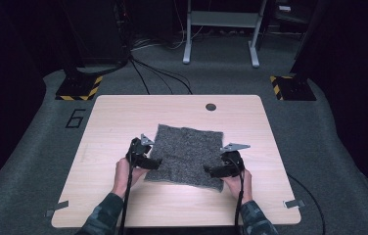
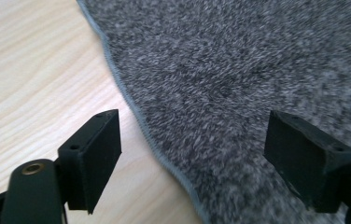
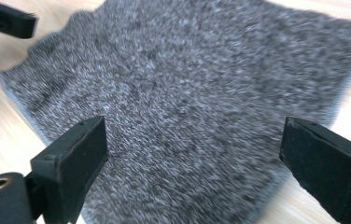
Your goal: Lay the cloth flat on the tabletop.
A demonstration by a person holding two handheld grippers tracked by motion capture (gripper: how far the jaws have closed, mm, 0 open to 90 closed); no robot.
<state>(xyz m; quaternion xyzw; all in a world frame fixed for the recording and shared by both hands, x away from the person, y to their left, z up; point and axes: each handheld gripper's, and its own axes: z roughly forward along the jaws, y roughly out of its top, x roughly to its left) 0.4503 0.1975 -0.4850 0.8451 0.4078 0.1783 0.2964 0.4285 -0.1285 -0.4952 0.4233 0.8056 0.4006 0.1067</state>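
Observation:
A grey, fuzzy, roughly square cloth (image 1: pixel 187 152) lies flat in the middle of the wooden table (image 1: pixel 113 117). My left gripper (image 1: pixel 153 164) is at the cloth's near left edge, open. In the left gripper view the stitched edge of the cloth (image 2: pixel 239 70) runs between the two spread jaws of the gripper (image 2: pixel 197 158), one over bare wood and one over the cloth. My right gripper (image 1: pixel 210 171) is at the near right corner, also open. In the right gripper view its jaws (image 3: pixel 197 168) stand wide apart over the cloth (image 3: pixel 187 93). The left gripper's jaw tip (image 3: pixel 5 18) shows at top left.
A small round hole (image 1: pixel 211 106) sits near the table's far edge. On the grey floor beyond are a painted "6" (image 1: pixel 76 118), two stands with yellow-black bases (image 1: pixel 79 87) (image 1: pixel 289 88), loose cables (image 1: pixel 157 73) and a metal frame (image 1: pixel 221 29).

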